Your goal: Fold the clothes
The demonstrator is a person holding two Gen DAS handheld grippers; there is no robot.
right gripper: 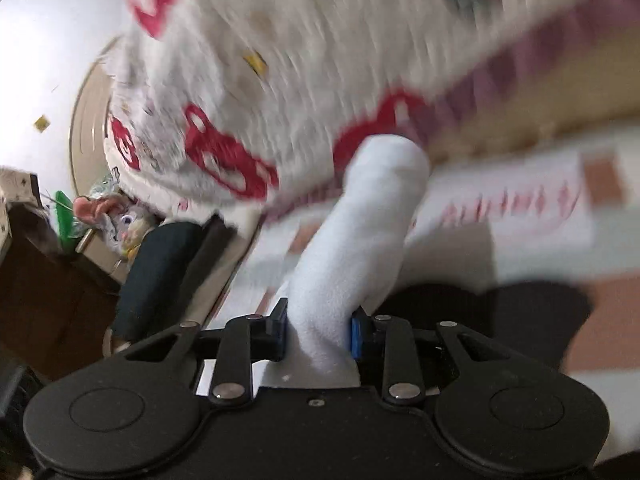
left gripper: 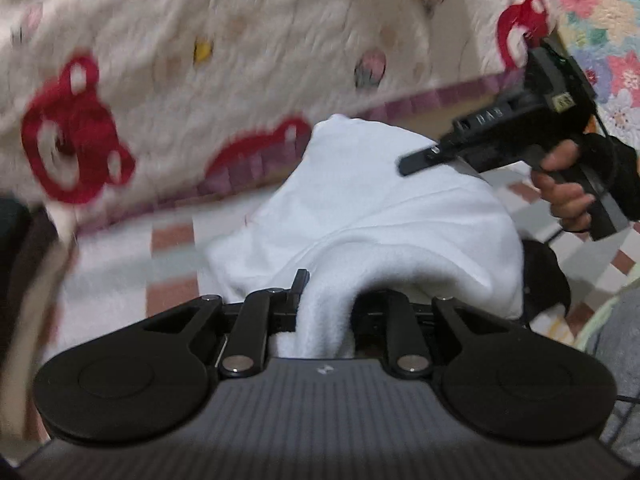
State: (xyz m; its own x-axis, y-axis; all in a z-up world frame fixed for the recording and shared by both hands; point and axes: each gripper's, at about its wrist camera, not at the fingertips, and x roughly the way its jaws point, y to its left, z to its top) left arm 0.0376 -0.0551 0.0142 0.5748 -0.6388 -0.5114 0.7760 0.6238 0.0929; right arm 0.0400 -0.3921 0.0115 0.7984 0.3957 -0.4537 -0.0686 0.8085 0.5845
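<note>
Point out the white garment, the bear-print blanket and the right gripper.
white garment (left gripper: 360,208), left wrist view, on its bunched middle
bear-print blanket (left gripper: 192,40), left wrist view, on its white fleece
right gripper (right gripper: 318,334), right wrist view, between its fingers

White garment hides the left gripper right fingertip

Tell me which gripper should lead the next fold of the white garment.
Probably right. The right gripper pinches a narrow, free-hanging end of the white garment, easy to swing over. The left gripper is clamped on the bulky bunched part, better as an anchor.
</note>
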